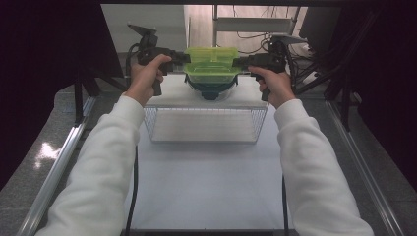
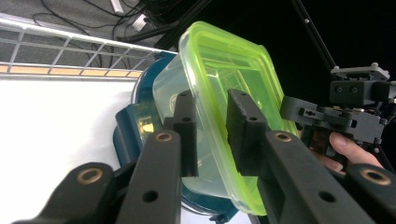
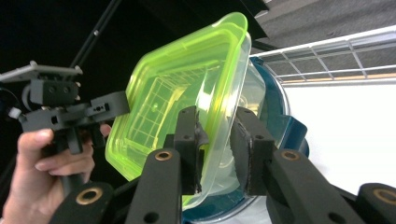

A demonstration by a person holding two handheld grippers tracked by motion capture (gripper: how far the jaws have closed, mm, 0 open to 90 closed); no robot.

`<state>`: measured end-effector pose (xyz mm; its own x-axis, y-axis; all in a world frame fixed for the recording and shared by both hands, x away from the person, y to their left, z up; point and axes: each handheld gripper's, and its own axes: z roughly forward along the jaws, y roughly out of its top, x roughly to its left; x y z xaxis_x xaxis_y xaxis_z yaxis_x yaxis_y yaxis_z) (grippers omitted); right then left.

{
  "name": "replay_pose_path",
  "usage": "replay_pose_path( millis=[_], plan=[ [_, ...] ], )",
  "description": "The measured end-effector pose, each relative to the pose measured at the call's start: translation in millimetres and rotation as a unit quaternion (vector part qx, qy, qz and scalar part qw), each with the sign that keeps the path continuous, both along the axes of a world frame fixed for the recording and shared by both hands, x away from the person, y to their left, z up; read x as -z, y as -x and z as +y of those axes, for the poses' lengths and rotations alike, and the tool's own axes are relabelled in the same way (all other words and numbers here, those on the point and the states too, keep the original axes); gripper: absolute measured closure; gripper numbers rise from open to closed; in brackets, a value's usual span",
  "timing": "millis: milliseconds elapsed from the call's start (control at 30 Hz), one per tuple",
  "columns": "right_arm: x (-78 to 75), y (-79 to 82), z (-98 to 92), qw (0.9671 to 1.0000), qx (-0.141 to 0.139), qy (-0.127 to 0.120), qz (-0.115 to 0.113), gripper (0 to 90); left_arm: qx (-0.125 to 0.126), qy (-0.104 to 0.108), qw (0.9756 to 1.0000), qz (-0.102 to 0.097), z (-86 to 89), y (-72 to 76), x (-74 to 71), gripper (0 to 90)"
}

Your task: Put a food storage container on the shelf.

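A clear food container with a lime-green lid [image 1: 211, 61] sits on top of a dark teal container [image 1: 211, 89] at the far side of the white table. My left gripper [image 1: 184, 58] is at its left end and my right gripper [image 1: 241, 61] at its right end. In the left gripper view the jaws [image 2: 212, 112] straddle the lid's rim [image 2: 229, 60], with the pads standing just off it. The right gripper view is the same: the jaws [image 3: 215, 121] stand on either side of the rim [image 3: 173, 93] with a little slack. Both grippers are open.
A shallow wire basket [image 1: 206, 123] stands on the white table just in front of the stacked containers. Its mesh wall [image 2: 70, 51] runs behind the teal container [image 2: 128, 130]. Dark frame posts and cables lie at the back and sides.
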<state>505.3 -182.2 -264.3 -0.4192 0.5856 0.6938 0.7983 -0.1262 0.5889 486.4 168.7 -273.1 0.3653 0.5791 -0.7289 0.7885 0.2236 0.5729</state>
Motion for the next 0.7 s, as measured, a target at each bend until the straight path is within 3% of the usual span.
replay_pose_path(
  millis=[167, 233, 267, 367, 533, 600, 700],
  plan=[
    [2.8, -1.5, 0.4, 0.9999, 0.004, -0.013, 0.007, 68.5, -0.006, -0.017, 0.9997, -0.014, -3.6, -1.1, 3.8, 68.3],
    [1.3, 0.2, 1.4, 0.9998, 0.005, -0.019, -0.003, 55.1, -0.014, -0.02, 0.9994, -0.023, -4.4, -0.6, 4.0, 58.5],
    [-0.1, 1.7, 1.7, 0.9998, 0.008, -0.017, -0.012, 48.4, -0.023, -0.027, 0.999, -0.028, -4.5, 0.6, 3.0, 48.9],
    [-6.0, 8.0, -0.2, 0.9987, 0.024, -0.011, -0.044, 36.8, -0.037, -0.047, 0.9967, -0.056, -2.6, 7.5, -2.0, 35.7],
    [-19.5, 33.5, -13.9, 0.9944, 0.016, 0.011, -0.104, 31.5, -0.024, -0.071, 0.9913, -0.108, 5.5, 39.6, -12.5, 28.0],
    [-20.8, 47.0, -20.8, 0.9915, 0.006, 0.025, -0.128, 31.1, -0.015, -0.088, 0.988, -0.126, 9.6, 56.6, -11.9, 26.3],
    [-17.6, 70.4, -31.8, 0.9847, -0.005, 0.058, -0.164, 30.7, -0.011, -0.115, 0.9825, -0.146, 15.7, 84.2, -6.6, 24.8]
  ],
)
